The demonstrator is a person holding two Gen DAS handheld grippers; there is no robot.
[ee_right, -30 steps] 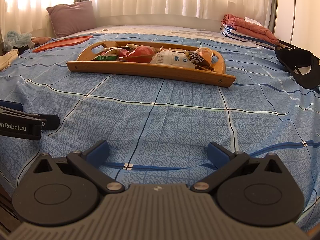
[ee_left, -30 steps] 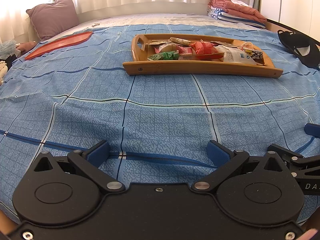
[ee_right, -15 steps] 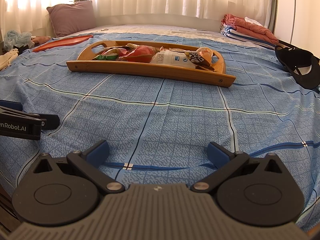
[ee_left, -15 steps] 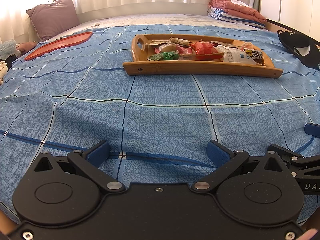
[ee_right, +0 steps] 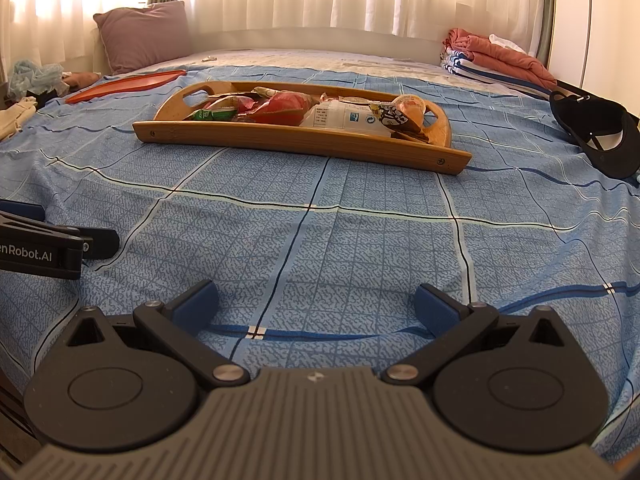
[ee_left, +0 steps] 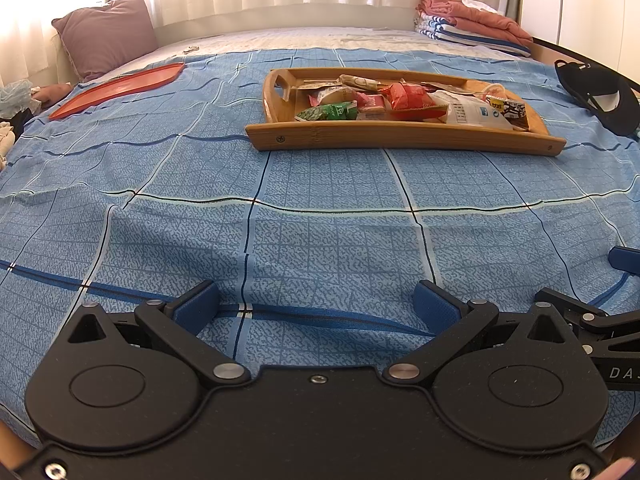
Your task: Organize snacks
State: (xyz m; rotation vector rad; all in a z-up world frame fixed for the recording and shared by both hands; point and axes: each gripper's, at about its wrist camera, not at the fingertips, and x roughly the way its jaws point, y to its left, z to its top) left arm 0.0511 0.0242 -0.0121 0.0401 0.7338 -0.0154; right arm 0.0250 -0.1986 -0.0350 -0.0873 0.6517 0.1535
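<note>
A wooden tray lies on the blue bedspread ahead of both grippers. Several snack packets fill it: a green one, a red one, a white pouch and a cone-shaped snack. My left gripper is open and holds nothing, low over the bedspread near the front edge. Beside it my right gripper is open too, with only cloth between its blue pads. Both are well short of the tray.
A flat red tray lies at the far left. A purple pillow leans at the back left. Folded towels sit at the back right, and a black cap rests at the right edge.
</note>
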